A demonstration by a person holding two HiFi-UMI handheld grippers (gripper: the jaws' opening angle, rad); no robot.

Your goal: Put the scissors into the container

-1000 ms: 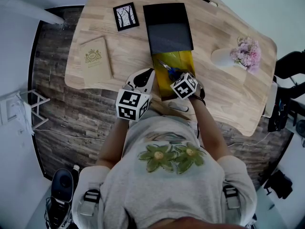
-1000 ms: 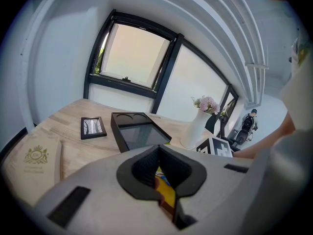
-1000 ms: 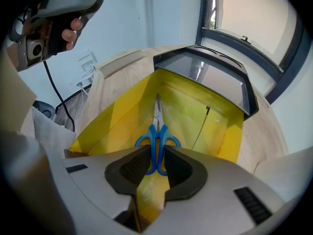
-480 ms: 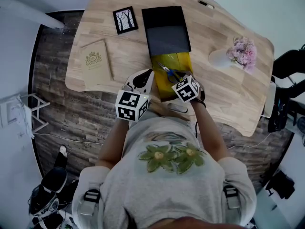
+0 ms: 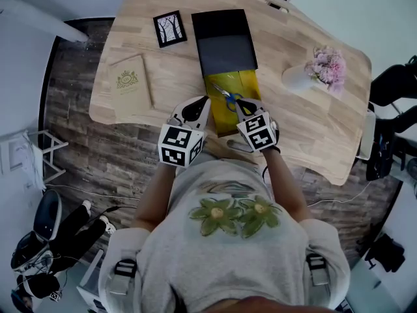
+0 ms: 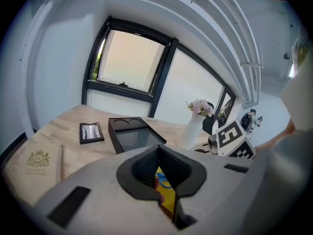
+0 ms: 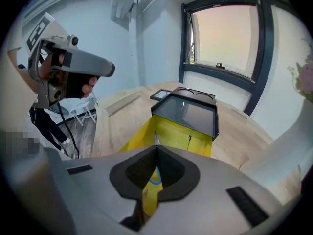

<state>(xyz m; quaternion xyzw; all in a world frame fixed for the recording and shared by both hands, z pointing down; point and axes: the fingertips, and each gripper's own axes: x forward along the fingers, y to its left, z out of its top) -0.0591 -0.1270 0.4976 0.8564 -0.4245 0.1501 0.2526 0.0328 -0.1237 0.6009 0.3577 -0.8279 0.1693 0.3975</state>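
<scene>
wooden table (image 5: 171, 70) over plank floor (image 5: 81, 152)

Past the right claw (image 7: 156, 150), only a blue sliver of the scissors (image 7: 154, 178) shows.

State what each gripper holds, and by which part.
Nothing. Left gripper and right gripper are shut, empty; the scissors lie free in the yellow container.

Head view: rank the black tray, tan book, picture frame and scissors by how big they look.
Largest to smallest:
1. black tray
2. tan book
3. picture frame
4. scissors, clearly smallest
All lie at about the same distance, so nearness hardly skews the order.
</scene>
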